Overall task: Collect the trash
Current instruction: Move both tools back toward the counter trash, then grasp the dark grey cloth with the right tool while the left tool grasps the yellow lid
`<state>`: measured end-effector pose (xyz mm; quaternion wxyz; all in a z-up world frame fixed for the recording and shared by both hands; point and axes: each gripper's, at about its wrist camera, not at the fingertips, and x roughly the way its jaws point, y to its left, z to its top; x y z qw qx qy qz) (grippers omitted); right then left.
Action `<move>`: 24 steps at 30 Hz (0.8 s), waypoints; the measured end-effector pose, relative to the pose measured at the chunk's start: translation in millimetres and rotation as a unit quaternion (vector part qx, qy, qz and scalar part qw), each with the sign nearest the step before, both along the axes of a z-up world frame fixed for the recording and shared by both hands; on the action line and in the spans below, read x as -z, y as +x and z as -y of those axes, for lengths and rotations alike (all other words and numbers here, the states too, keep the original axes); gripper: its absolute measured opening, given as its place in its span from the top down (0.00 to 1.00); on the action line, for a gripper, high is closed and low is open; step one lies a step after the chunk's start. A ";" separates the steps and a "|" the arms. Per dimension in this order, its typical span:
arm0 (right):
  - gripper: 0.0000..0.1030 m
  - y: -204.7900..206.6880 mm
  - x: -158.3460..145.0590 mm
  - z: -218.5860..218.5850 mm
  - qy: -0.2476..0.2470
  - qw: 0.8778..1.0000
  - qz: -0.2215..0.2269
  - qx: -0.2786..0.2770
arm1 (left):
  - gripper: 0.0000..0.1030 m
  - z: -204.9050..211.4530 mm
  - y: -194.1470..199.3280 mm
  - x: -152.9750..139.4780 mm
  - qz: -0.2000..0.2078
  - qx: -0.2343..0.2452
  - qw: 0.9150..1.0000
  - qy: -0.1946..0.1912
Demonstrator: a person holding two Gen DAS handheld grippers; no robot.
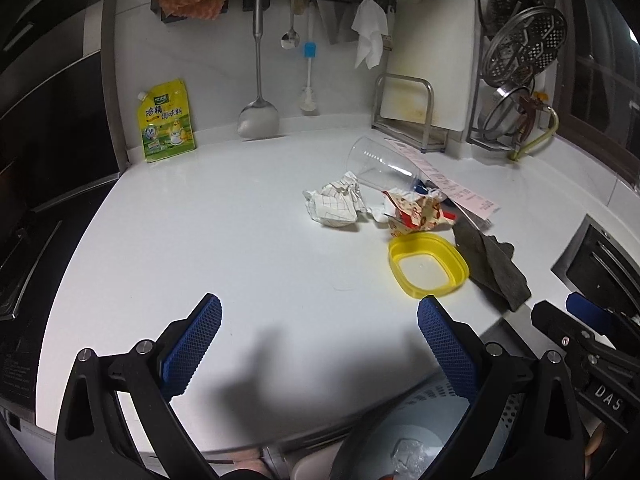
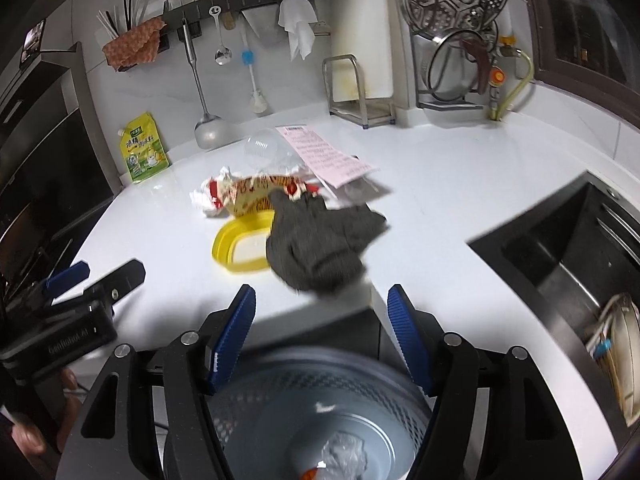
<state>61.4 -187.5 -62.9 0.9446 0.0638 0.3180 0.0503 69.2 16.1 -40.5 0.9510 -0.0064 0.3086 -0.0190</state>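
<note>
Both tongs wide open, nothing held: right tongs (image 2: 321,300) over bin (image 2: 304,408), left tongs (image 1: 319,312) over counter (image 1: 240,220).

Both grippers (image 1: 320,344) (image 2: 322,340) wide apart, nothing held.

I read "DAS" in white on the right gripper's (image 1: 592,320) black body, seen at the edge of the left wrist view. In the right wrist view the left gripper's (image 2: 100,276) body has raised lettering, approx "GenRobot.AI", blurred, not sure. Yellow pouch (image 1: 167,120) by the wall has Chinese chars, "鸡精" and "调味料" legible. Pink slip (image 2: 326,154) has printed lines + a barcode-like strip, too small to read.
</note>
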 end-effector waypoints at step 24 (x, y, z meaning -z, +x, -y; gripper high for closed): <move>0.37 78.7 20.3 1.7 -0.015 0.998 -0.058 -0.017 | 0.06 7.8 28.9 12.2 -0.028 0.014 1.000 0.000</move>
